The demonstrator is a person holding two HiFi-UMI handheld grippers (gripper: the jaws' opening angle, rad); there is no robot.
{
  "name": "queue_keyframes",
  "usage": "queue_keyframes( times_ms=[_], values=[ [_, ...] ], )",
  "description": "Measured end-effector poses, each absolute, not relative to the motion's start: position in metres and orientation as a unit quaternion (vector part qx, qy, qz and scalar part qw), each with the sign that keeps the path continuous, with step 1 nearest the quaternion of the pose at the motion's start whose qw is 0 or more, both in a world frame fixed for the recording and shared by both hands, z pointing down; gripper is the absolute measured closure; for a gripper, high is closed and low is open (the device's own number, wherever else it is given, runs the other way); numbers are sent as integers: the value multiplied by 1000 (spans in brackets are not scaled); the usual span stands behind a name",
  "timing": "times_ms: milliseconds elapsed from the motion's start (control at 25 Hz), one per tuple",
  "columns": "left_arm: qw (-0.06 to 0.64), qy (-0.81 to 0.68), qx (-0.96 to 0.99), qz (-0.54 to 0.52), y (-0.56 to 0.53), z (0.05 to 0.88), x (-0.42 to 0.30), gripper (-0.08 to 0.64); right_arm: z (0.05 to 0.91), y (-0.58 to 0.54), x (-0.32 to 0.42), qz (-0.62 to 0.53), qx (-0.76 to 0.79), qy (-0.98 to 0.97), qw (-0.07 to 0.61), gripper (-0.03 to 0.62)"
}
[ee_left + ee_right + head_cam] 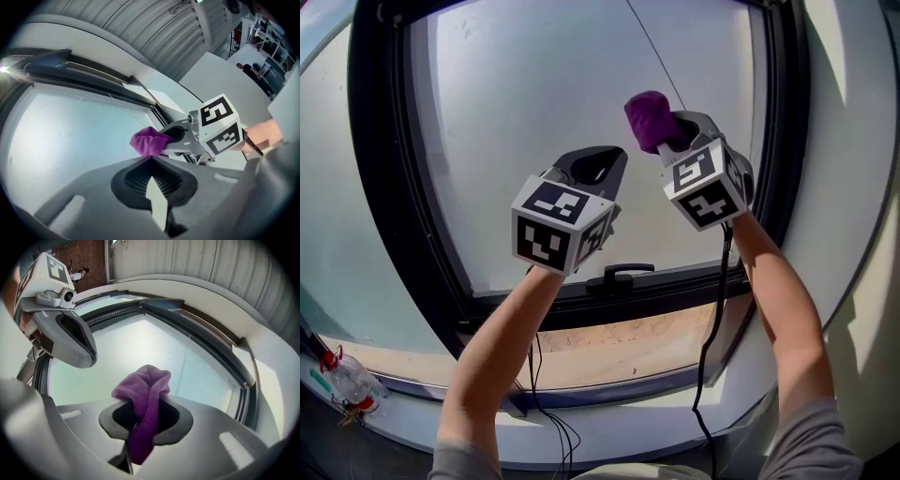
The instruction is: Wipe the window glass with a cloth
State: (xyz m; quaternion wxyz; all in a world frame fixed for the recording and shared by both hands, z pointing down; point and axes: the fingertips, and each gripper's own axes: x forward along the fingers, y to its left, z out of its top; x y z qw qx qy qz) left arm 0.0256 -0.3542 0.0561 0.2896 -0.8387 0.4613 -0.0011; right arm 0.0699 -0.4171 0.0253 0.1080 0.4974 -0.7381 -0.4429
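While both grippers were held up in front of the window glass [581,84], only one of the two carried anything. The right gripper [673,131] had its jaws pinched on the single purple cloth [649,116]. In the right gripper view the cloth [143,404] ran up through the hollow between the jaws, and its bunched end stood out past their tips toward the pane. That end lay over the upper middle of the glass, but no view showed whether it was touching the glass or just off it.

The left gripper [605,161] sat just beside and slightly below the right one. In its own view the jaws were pressed together at the tips, with nothing between them. The same view showed the right gripper [171,136] ahead, with the cloth [149,142] at its front.

Each gripper bore one marker cube [555,225], two in all, and each was held on one bare forearm [502,342]. The pane sat in one black window frame [384,169], which had a single black handle [617,275] on its bottom rail. One black cable [712,328] hung down from the right gripper. One clear bottle [349,380] with a red top lay at the lower left, well apart from both grippers.
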Motion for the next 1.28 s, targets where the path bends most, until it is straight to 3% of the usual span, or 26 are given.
queue_keyframes(
  times_ms=[320, 680, 1280],
  values=[
    [288, 430, -856, -4, -376, 65, 96, 560, 44, -465, 173, -395, 554, -721, 134, 499],
    [288, 423, -859, -10, -397, 76, 126, 560, 45, -533, 262, -326, 654, -669, 138, 499],
    [297, 428, -853, -31, -434, 82, 131, 560, 43, -587, 298, -241, 726, -632, 121, 497]
  ],
)
